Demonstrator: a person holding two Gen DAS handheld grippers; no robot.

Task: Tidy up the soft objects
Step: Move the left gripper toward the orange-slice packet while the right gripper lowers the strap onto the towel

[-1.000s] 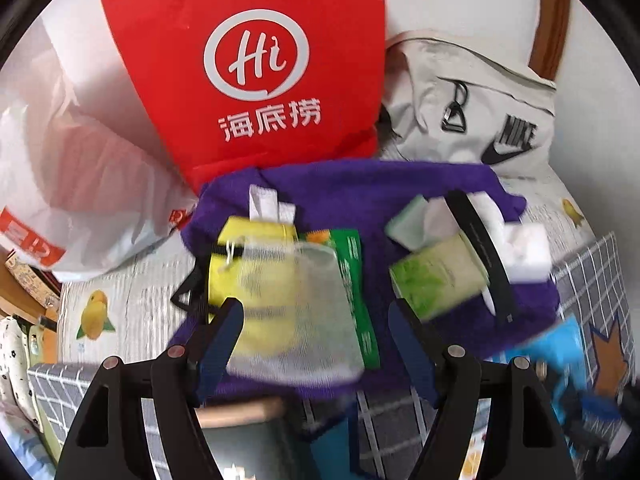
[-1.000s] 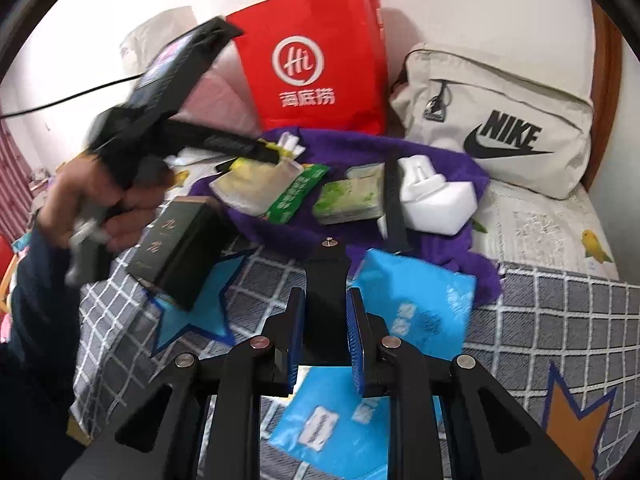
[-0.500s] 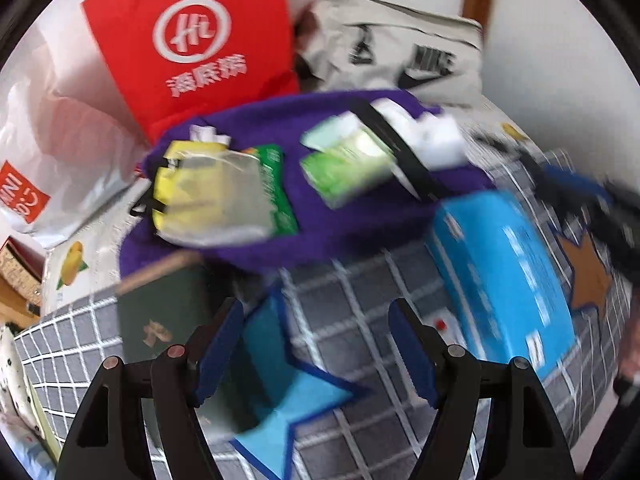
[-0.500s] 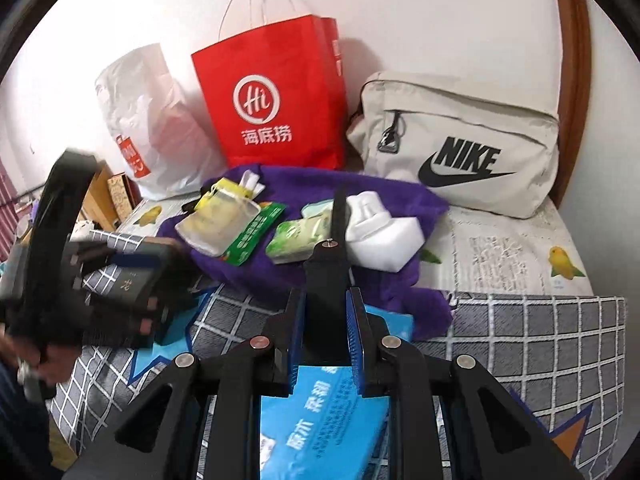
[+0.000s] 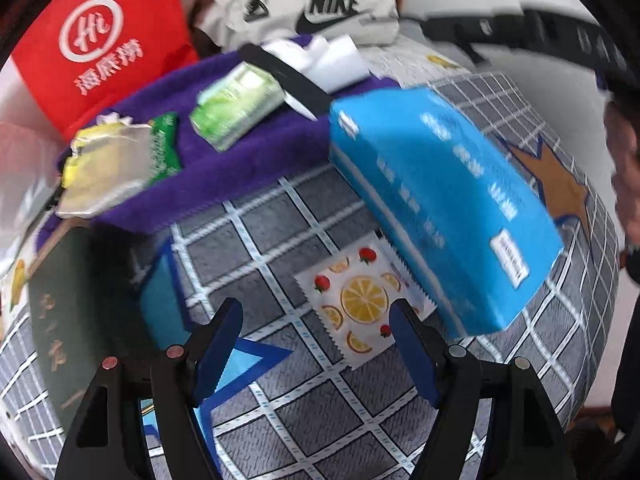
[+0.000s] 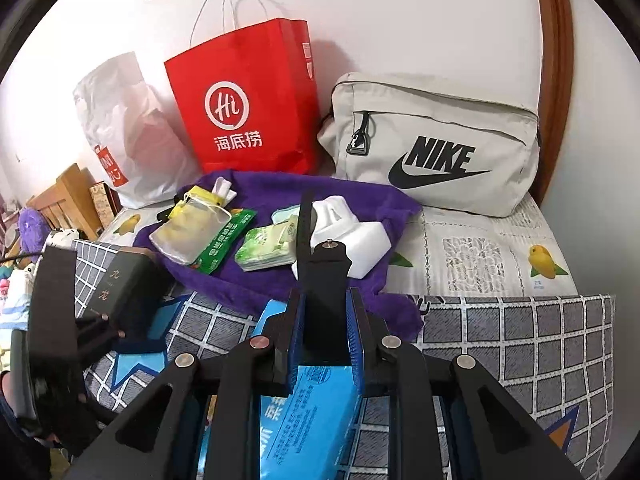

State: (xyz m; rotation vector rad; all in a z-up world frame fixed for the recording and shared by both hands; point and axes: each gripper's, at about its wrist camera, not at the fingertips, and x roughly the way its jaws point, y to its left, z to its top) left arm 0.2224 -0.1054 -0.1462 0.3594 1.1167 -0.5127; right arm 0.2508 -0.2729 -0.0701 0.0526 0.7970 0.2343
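A blue tissue pack (image 5: 436, 204) hangs tilted above the grey checked blanket (image 5: 280, 232); it also shows in the right wrist view (image 6: 312, 412). My right gripper (image 6: 324, 332) is shut on its edge. My left gripper (image 5: 316, 336) is open and empty, low over the blanket, near a fruit-print wet-wipe sachet (image 5: 360, 300). A purple towel (image 6: 280, 276) holds a green tissue pack (image 6: 268, 248), a yellow mesh pouch (image 6: 192, 228), a green sachet (image 6: 224, 244) and a white pouch (image 6: 348, 236).
A red paper bag (image 6: 244, 100), a white plastic bag (image 6: 120, 120) and a beige Nike bag (image 6: 436, 148) stand against the wall. A dark box (image 6: 116, 280) lies at the left, also in the left wrist view (image 5: 64, 320). A wooden bedframe (image 6: 64, 200) is far left.
My right gripper has lifted the blue tissue pack off the blanket. My left gripper has drawn back from the towel and swung right and down over the blanket, uncovering the fruit-print sachet.
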